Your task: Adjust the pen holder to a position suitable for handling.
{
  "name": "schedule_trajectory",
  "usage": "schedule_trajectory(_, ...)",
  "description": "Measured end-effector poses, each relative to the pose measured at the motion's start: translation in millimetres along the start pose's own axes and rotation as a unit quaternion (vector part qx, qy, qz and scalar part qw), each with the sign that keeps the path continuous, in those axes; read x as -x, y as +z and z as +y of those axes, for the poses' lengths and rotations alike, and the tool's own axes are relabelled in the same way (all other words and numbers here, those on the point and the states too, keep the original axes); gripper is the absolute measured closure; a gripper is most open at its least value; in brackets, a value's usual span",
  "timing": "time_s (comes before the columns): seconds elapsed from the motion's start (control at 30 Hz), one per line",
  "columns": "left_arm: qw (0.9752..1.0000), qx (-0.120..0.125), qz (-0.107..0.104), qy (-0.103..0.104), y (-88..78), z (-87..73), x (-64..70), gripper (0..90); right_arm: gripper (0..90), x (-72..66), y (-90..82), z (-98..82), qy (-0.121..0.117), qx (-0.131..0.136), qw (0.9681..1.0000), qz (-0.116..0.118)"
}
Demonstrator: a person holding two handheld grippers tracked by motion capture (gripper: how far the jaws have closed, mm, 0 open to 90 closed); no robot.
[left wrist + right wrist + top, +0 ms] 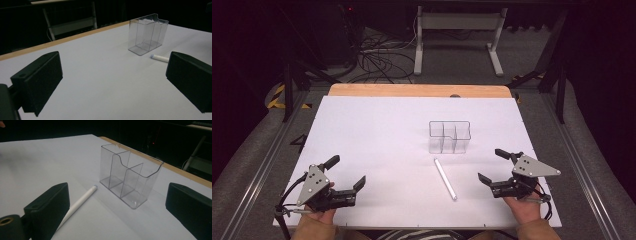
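White table [377, 130] holds a clear holder [450, 136] and white pen [445, 178] between the wide, empty left gripper [348, 173] and right gripper [492, 166]

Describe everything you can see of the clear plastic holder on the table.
The clear plastic holder looks like rigid transparent acrylic: a rectangular open-topped box that thin inner walls split into three compartments, its front wall cut lower with a curved step. All compartments look empty. It stands upright on the white table surface, right of centre. A white pen lies just in front of it, apart from it. Nothing else touches it.
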State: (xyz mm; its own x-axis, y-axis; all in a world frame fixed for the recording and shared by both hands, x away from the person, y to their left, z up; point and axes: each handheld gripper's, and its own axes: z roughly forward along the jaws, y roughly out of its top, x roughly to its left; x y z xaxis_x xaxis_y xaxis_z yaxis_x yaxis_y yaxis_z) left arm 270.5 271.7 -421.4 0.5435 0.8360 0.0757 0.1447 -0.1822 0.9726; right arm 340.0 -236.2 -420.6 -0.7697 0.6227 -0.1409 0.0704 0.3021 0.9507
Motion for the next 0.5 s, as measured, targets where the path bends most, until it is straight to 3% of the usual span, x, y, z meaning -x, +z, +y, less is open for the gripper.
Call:
schedule_trajectory(0.23,1.0000,-0.003,0.000,0.004,0.2,-0.1,-0.4,1.6,6.3,3.5,6.2,10.1,0.000,-0.004,1.0000,0.007)
schedule_trajectory(0.4,1.0000,-0.003,0.000,0.003,0.5,-0.3,-0.4,1.5,4.8,7.7,14.3,17.1,0.004,0.004,0.9995,0.030)
schedule_trajectory(0.5,1.0000,-0.003,0.001,0.003,0.5,-0.4,-0.1,1.6,3.4,10.2,18.4,20.8,0.004,0.003,0.9995,0.032)
